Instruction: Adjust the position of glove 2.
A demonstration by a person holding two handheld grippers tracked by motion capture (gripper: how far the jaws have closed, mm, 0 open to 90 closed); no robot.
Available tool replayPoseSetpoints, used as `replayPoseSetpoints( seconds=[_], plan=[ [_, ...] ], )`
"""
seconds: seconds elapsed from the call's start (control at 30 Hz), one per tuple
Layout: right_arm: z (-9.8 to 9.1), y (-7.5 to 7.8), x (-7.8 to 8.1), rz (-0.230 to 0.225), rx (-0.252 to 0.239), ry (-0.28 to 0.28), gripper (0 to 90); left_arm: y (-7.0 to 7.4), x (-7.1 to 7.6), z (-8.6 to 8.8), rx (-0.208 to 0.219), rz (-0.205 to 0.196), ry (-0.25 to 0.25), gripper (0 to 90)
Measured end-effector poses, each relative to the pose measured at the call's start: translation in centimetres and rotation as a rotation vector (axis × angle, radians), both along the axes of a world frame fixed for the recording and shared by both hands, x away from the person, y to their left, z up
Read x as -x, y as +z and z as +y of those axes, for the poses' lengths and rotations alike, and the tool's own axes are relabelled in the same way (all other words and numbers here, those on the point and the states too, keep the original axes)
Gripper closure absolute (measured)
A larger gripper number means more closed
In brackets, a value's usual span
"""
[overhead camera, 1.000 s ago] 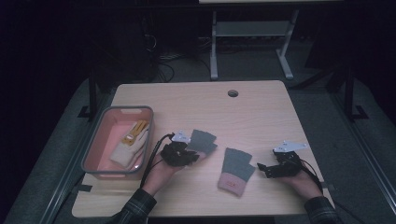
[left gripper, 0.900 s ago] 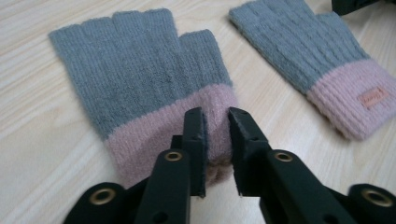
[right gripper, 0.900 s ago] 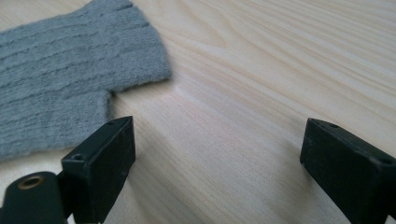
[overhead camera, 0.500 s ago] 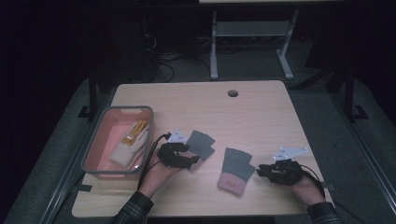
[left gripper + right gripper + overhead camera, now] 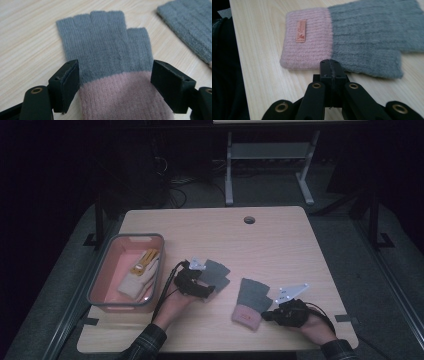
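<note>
Two fingerless knit gloves, grey with pink cuffs, lie flat on the wooden table. My left gripper is at the cuff of the left glove. In the left gripper view its jaws have just been opening and now stand wide on either side of that glove, with the pads off the wool. My right gripper sits just off the pink cuff of the right glove. In the right gripper view its jaws have just closed on nothing, a little short of the glove.
A pink tray with a grey rim stands at the table's left and holds a white and yellow glove. A cable hole is near the far edge. The other glove's edge lies close to the left gripper's right.
My right gripper has shifted a little toward the table's near edge beside its glove's cuff. The left gripper has stayed at its glove. Both gloves lie where they were.
</note>
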State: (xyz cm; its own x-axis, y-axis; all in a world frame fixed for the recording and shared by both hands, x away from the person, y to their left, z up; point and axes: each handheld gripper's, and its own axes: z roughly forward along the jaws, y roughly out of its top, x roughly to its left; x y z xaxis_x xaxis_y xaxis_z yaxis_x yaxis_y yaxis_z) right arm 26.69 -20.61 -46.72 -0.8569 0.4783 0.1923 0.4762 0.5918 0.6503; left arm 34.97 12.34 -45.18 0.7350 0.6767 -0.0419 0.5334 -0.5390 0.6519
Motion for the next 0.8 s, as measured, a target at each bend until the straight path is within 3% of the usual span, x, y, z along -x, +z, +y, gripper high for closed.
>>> replayPoseSetpoints(
  seconds=[0.4, 0.47, 0.57, 0.67, 0.8],
  plan=[
    [2.8, 0.0, -0.3, -0.018, -0.001, 0.039, 90.0, -0.7, -0.2, 0.3, 0.0, 0.012, -0.01, 30.3],
    [3.2, -0.1, -0.4, -0.018, 0.001, 0.044, 90.0, -0.6, -0.1, 0.3, -0.004, 0.012, -0.015, 34.4],
    [3.8, -0.1, -0.5, -0.018, -0.004, 0.047, 90.0, -0.5, 0.0, 0.3, -0.002, 0.017, -0.035, 48.1],
    [3.9, 0.0, -0.5, -0.019, -0.007, 0.056, 81.0, -0.4, 0.0, 0.2, 0.001, 0.027, -0.05, 64.5],
    [3.0, 0.5, -0.5, -0.041, -0.037, 0.021, 64.6, -0.3, 0.0, 0.2, 0.019, 0.039, -0.051, 68.5]
  ],
)
